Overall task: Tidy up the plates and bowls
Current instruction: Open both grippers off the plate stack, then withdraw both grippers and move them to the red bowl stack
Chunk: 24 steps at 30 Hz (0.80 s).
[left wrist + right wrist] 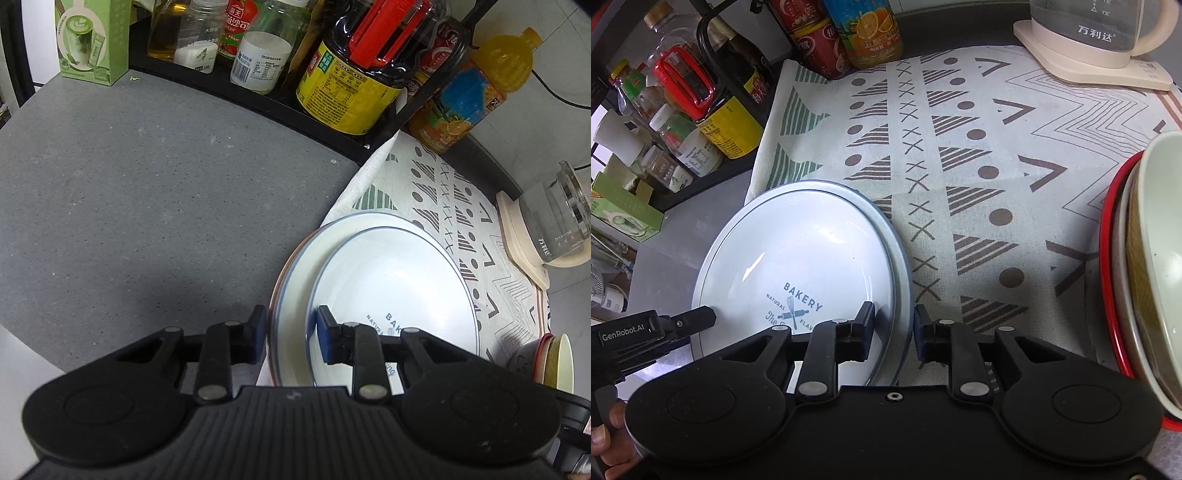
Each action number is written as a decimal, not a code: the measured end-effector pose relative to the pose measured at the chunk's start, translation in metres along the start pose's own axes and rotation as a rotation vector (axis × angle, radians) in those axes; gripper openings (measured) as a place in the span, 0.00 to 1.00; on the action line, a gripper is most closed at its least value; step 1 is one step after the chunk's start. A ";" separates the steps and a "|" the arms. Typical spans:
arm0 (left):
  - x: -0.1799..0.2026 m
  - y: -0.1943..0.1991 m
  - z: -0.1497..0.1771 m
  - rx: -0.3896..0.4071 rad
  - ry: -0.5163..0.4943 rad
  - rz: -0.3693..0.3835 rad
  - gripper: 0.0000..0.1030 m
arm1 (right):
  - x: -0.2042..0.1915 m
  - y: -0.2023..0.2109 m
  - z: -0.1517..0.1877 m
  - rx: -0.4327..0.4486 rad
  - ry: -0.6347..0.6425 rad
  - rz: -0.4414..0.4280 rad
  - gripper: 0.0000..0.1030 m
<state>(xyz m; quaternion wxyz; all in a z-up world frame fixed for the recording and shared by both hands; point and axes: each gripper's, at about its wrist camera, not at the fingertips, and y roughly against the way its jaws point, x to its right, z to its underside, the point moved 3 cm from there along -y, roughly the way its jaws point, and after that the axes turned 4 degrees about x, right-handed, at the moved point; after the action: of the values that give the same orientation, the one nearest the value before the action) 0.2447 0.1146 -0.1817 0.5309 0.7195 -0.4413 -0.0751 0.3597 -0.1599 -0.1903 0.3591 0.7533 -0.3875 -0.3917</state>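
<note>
At plate stack [291, 291] rims | both tilted down | left tongs [291, 334] seemingly pinching | right tongs [894, 328] straddling, spread

Left gripper [291, 334] at lower centre, blue pads astride the rims of stacked white plates [391, 280], patterned cloth [436, 192] at right, grey counter [147, 192] at left, condiment bottles [343, 74] along the top, glass kettle [554, 221] at right edge.
</note>
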 end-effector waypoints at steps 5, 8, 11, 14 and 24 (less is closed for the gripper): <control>0.000 -0.001 -0.003 -0.024 0.002 -0.004 0.26 | -0.002 -0.001 0.001 0.001 -0.004 0.003 0.24; -0.001 0.000 -0.007 -0.045 -0.003 -0.021 0.29 | 0.000 0.001 0.001 0.009 -0.013 -0.003 0.26; 0.002 0.005 -0.011 -0.054 -0.018 -0.025 0.34 | 0.001 0.011 -0.002 0.045 -0.004 -0.022 0.34; 0.011 0.013 -0.016 -0.039 -0.050 -0.022 0.49 | 0.000 0.029 -0.007 0.105 0.006 -0.038 0.54; 0.047 0.030 -0.029 -0.018 -0.150 0.050 0.83 | 0.004 0.079 -0.021 0.261 0.027 -0.026 0.96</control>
<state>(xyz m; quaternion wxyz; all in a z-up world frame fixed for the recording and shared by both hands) 0.2728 0.1000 -0.1272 0.5043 0.6960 -0.4970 -0.1195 0.3557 -0.1932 -0.1157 0.2582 0.8036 -0.4207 -0.3325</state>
